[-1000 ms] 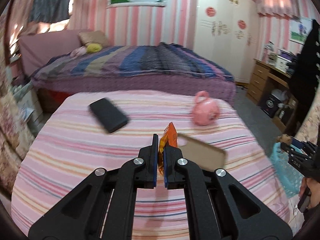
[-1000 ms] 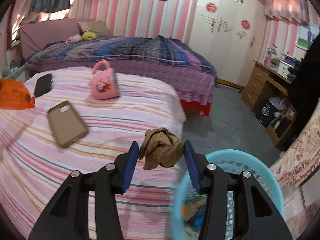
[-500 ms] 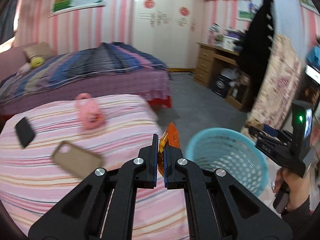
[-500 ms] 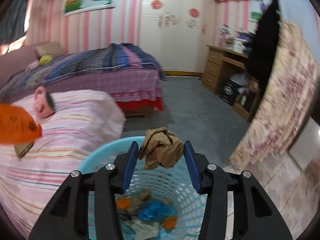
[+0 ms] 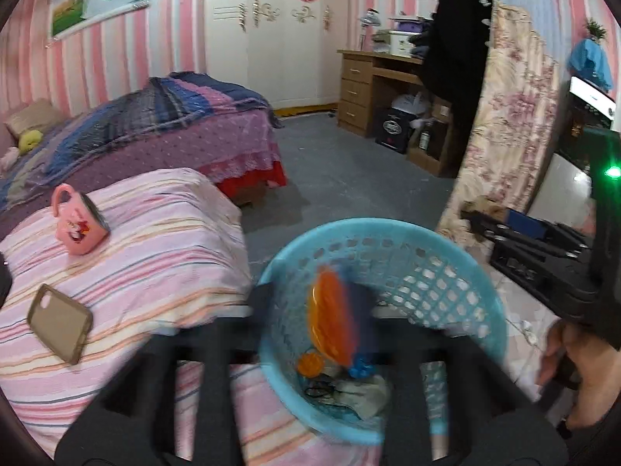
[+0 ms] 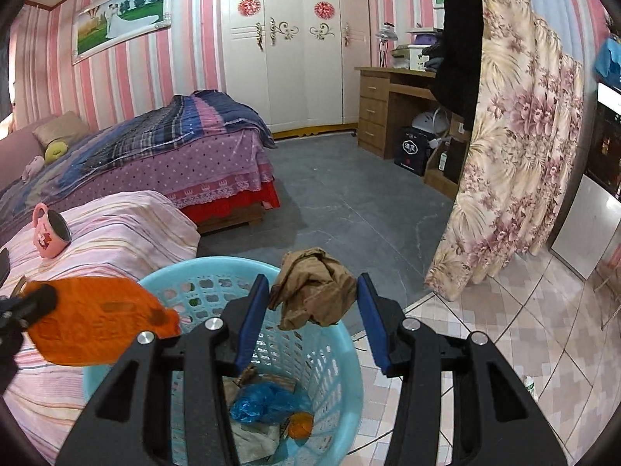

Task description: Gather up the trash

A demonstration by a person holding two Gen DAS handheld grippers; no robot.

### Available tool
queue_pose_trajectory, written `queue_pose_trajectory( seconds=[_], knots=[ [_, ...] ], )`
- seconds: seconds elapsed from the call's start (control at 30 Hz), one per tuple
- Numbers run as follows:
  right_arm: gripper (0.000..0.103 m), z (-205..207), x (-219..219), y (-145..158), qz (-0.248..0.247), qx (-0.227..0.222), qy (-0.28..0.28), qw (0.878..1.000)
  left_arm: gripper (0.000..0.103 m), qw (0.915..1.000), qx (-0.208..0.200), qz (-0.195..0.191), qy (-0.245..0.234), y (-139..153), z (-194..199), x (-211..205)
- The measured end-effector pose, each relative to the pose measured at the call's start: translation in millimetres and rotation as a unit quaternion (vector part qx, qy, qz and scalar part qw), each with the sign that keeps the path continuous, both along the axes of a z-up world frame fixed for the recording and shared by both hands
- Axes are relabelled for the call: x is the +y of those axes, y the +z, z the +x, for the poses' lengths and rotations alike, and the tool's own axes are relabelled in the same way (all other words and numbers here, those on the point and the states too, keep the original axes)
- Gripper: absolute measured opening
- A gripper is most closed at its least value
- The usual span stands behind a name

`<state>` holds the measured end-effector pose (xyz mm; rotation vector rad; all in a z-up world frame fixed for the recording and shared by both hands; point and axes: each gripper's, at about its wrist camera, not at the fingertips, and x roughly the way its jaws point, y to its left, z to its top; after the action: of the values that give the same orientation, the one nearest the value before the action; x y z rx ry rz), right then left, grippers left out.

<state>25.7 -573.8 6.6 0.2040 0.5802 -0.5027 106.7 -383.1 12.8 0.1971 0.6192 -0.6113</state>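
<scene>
A light-blue plastic basket stands on the floor beside the striped bed, with several pieces of trash in its bottom. My left gripper is blurred above it and its jaws are opening. An orange wrapper hangs loose between them, close to the right pad. In the right wrist view the orange wrapper sits at the basket's left rim, by a left finger. My right gripper is shut on a crumpled brown paper, over the far rim of the basket.
A pink mug and a tan phone case lie on the pink striped cover. Behind are a purple bed, a wooden desk and a floral curtain. A person's hand holds the right gripper.
Both grippers swung right, from over the striped bed to over the basket. The left jaws, shut on the orange wrapper before, now stand apart. The right grip is unchanged.
</scene>
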Motion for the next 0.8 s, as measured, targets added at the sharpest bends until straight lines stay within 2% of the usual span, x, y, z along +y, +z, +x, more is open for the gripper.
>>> queue_pose_trajectory(
  seconds=[0.03, 0.07, 0.17, 0.37, 0.5, 0.6, 0.67, 0.73, 0.8],
  knots=[
    [0.047, 1, -1, -2, -0.003, 0.002, -0.002, 1.000, 0.082, 0.9997, -0.018, 0.000, 0.019, 2, 1, 6],
    [0.047, 3, 0, -3, -0.004, 0.002, -0.002, 1.000, 0.088, 0.9992, -0.027, 0.000, 0.028, 3, 2, 9],
    [0.047, 7, 1, -10, -0.007, 0.002, -0.004, 1.000, 0.093, 0.9981, -0.034, 0.005, 0.050, 5, 13, 24],
    [0.048, 10, 10, -11, -0.014, 0.003, 0.012, 1.000, 0.098, 0.9939, -0.031, 0.006, 0.106, 4, 35, 72],
    [0.048, 14, 18, -11, -0.021, 0.006, 0.026, 0.999, 0.098, 0.9905, -0.023, -0.004, 0.135, 3, 41, 103],
    [0.052, 16, 23, -11, -0.019, 0.004, 0.039, 0.999, 0.098, 0.9875, -0.032, 0.003, 0.155, 2, 39, 123],
    [0.057, 17, 28, -10, -0.018, 0.004, 0.047, 0.999, 0.098, 0.9848, -0.043, 0.012, 0.168, 3, 35, 136],
    [0.079, 21, 36, -9, -0.022, 0.010, 0.061, 0.998, 0.098, 0.9826, -0.049, 0.015, 0.178, 5, 31, 150],
    [0.080, 23, 43, -7, -0.022, 0.013, 0.071, 0.997, 0.098, 0.9814, -0.049, 0.013, 0.185, 7, 28, 163]
  ],
)
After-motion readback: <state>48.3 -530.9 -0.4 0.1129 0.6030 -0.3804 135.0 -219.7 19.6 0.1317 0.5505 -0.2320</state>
